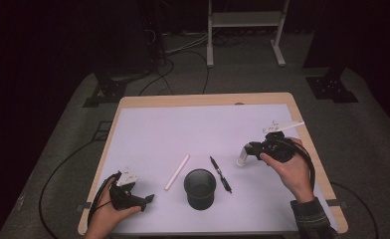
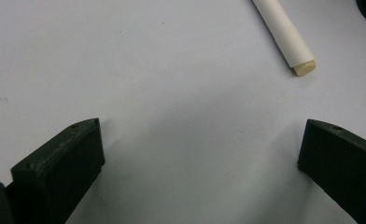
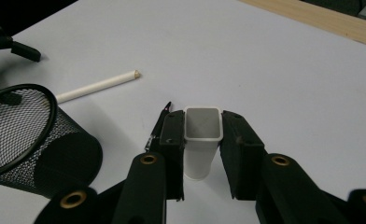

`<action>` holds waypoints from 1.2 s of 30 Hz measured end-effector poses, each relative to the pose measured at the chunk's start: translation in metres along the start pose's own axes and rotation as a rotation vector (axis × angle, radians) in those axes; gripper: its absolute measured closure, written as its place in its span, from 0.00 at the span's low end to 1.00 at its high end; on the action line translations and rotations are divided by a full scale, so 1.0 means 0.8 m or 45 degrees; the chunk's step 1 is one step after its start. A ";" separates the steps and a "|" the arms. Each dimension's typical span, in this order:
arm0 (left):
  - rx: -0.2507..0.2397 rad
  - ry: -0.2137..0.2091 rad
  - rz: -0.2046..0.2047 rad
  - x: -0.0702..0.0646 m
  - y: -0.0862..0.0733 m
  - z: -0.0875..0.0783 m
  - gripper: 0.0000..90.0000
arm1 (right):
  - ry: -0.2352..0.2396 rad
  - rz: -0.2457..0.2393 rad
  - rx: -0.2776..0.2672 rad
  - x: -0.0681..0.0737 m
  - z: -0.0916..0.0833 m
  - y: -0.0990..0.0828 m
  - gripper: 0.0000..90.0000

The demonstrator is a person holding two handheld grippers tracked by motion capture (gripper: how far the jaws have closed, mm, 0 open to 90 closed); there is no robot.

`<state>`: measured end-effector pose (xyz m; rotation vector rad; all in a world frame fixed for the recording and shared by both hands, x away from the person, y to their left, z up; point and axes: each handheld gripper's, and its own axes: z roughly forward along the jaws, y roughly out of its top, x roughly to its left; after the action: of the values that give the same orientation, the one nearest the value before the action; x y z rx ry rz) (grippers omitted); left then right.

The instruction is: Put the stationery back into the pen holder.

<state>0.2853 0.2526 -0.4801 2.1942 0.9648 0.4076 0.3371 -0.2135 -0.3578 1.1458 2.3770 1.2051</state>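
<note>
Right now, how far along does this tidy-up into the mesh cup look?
Nothing looks done yet: the mesh cup appears empty. In hand: the right gripper is shut on the small white holder. Left: the white stick and black pen lie on the table; the left gripper is open.

Mesh cup (image 1: 200,188) between two pens

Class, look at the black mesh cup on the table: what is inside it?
The mesh cup stands upright, and what shows of its inside looks empty; the pen and white stick lie outside it. The dark bottom is hard to make out.
</note>
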 end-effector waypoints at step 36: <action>0.004 0.000 0.004 0.000 0.000 0.000 0.00 | 0.162 -0.151 -0.153 0.055 -0.041 0.026 0.78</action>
<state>0.2852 0.2528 -0.4801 2.1988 0.9628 0.4078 0.3019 -0.1925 -0.3153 0.9037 2.3878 1.3964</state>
